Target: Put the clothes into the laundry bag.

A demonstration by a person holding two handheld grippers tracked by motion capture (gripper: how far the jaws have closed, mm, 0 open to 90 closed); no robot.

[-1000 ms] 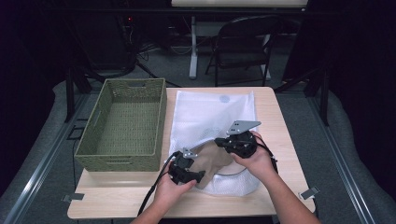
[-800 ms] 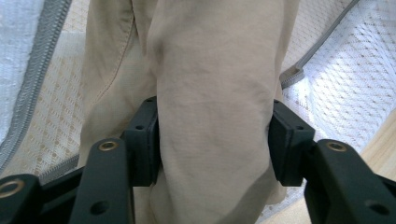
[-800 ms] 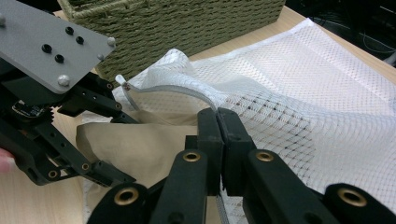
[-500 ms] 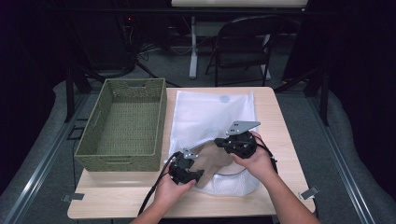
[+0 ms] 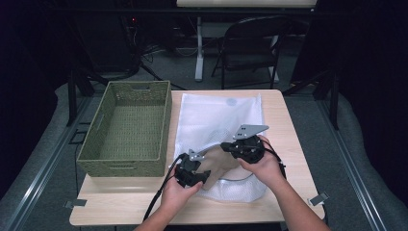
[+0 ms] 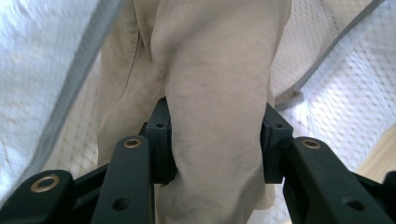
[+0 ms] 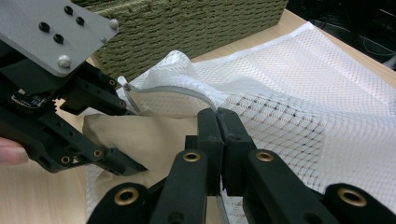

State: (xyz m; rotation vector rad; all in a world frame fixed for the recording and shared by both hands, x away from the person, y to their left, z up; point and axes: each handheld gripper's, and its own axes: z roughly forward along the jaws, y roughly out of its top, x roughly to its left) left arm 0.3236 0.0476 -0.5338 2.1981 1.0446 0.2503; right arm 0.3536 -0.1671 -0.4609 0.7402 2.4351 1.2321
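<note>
Gripping the soft, light beige cloth (image 6: 210,93), our left gripper (image 6: 217,140) has just been closing on its bunched fold; our right gripper (image 7: 218,122) pinches the flimsy mesh bag (image 7: 299,93) at its rim.

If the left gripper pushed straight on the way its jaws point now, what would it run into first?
The left gripper, whose jaws have just been closing, already has the beige cloth between its pads. Beyond that fold lies the white mesh bag, probably next, though depth is unclear.
</note>
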